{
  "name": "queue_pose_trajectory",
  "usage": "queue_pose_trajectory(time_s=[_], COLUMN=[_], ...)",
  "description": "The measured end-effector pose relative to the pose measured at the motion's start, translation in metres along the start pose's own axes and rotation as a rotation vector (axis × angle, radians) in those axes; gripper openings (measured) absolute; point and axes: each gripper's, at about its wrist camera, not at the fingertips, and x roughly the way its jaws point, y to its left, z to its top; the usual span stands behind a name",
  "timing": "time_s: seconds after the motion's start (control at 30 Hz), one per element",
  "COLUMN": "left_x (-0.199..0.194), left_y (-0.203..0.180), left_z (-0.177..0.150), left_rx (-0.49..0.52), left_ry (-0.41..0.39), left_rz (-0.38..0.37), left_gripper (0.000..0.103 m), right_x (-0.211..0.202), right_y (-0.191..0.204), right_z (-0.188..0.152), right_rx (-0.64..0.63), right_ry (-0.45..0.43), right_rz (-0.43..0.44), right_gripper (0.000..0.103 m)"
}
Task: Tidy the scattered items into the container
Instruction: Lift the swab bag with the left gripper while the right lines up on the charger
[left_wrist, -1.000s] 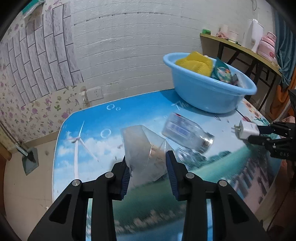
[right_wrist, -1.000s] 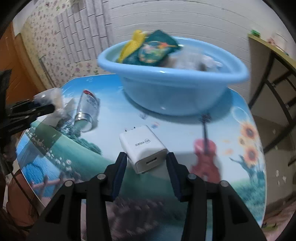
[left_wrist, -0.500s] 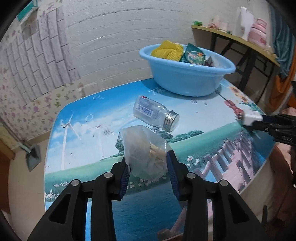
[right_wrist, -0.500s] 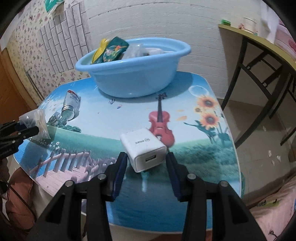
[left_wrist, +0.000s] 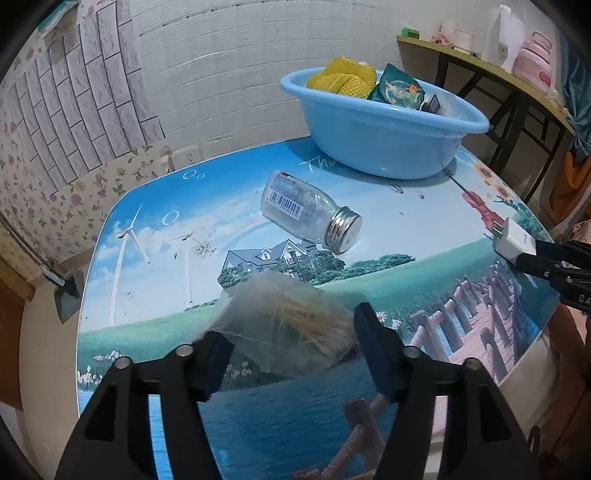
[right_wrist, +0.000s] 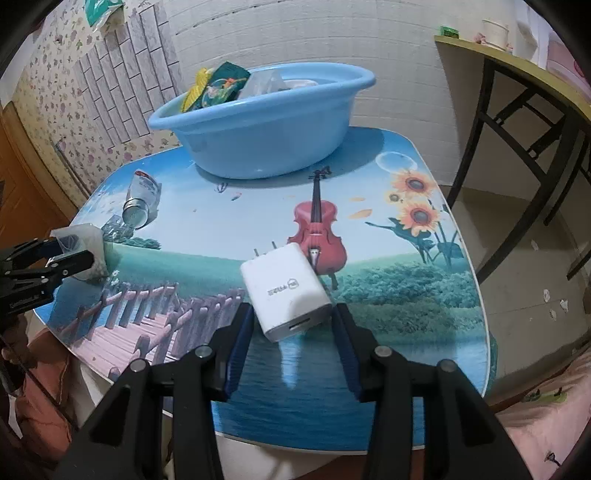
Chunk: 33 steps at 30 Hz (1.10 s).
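Note:
My left gripper (left_wrist: 293, 328) hangs low over the near part of the table with its jaws opening. A clear plastic bag (left_wrist: 280, 325) holding thin pale sticks lies between them, and the right pad stands clear of it. My right gripper (right_wrist: 293, 314) is shut on a white USB charger (right_wrist: 284, 284), just above the table near the front edge. A glass bottle (left_wrist: 303, 210) with a metal cap lies on its side mid-table. The blue basin (left_wrist: 380, 147) at the back holds a yellow mesh item and a green packet.
The picture-printed table (right_wrist: 406, 332) ends close in front of both grippers. A dark-framed side table (right_wrist: 517, 92) with cups and a pink flask stands to the right of it. Brick-pattern and flowered walls lie behind. A pink-clad person sits at the near edge.
The left jaws have spread apart and the bag has slumped down between them. Both grippers have drawn back from the basin toward the near edge, the charger still held.

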Motion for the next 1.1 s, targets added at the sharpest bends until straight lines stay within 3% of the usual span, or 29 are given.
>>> queue_pose_trajectory(time_s=[0.07, 0.2, 0.5, 0.6, 0.8, 0.9, 1.0, 1.1], left_x=[0.004, 0.01, 0.025, 0.028, 0.036, 0.038, 0.038, 0.038], left_y=[-0.001, -0.004, -0.01, -0.006, 0.009, 0.008, 0.007, 0.007], left_z=[0.002, 0.005, 0.008, 0.007, 0.003, 0.003, 0.002, 0.0], left_rx=[0.006, 0.01, 0.026, -0.001, -0.096, -0.097, -0.097, -0.098], left_ry=[0.007, 0.018, 0.042, 0.039, 0.02, 0.021, 0.012, -0.001], left_rz=[0.004, 0.018, 0.017, 0.011, -0.008, -0.007, -0.006, -0.006], left_gripper=[0.068, 0.076, 0.082, 0.09, 0.103, 0.103, 0.103, 0.103], right_x=[0.0, 0.002, 0.013, 0.014, 0.017, 0.018, 0.019, 0.02], right_y=[0.002, 0.006, 0.004, 0.005, 0.011, 0.012, 0.01, 0.006], right_z=[0.0, 0.003, 0.009, 0.009, 0.003, 0.004, 0.004, 0.005], right_rx=[-0.014, -0.038, -0.047, -0.055, -0.092, -0.099, -0.082, -0.056], right_ry=[-0.005, -0.018, -0.028, -0.038, -0.07, -0.067, -0.063, -0.065], right_rz=[0.001, 0.007, 0.007, 0.006, 0.015, 0.02, 0.014, -0.002], right_gripper=[0.045, 0.058, 0.059, 0.06, 0.088, 0.092, 0.103, 0.103])
